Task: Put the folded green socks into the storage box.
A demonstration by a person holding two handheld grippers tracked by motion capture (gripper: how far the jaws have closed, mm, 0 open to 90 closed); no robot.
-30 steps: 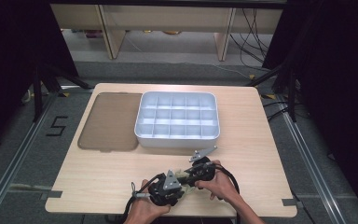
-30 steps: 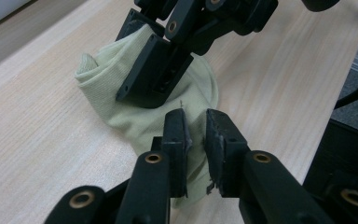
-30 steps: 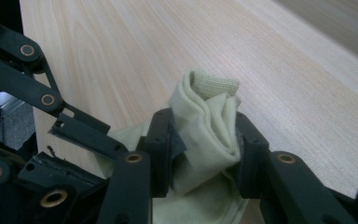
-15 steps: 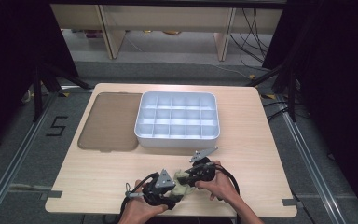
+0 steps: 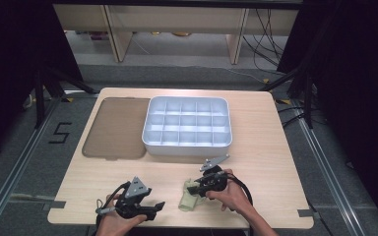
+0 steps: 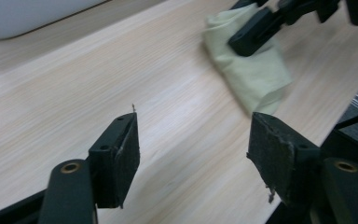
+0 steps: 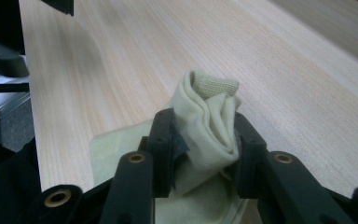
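We pinch the folded pale cloth (image 7: 209, 126) with the right gripper (image 5: 204, 186) at the near edge of the table (image 5: 285, 162), so the fold holds. The left gripper (image 5: 150, 209), jaws just opened and empty, sits apart to the left.

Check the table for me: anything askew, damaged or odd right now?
Nothing spilled or askew. One oddity: the pad on one jaw of the left gripper looks frayed along its edge. Its jaws have just been opening, with nothing between them. The right gripper pinches the folded pale-green cloth near the table's front edge.
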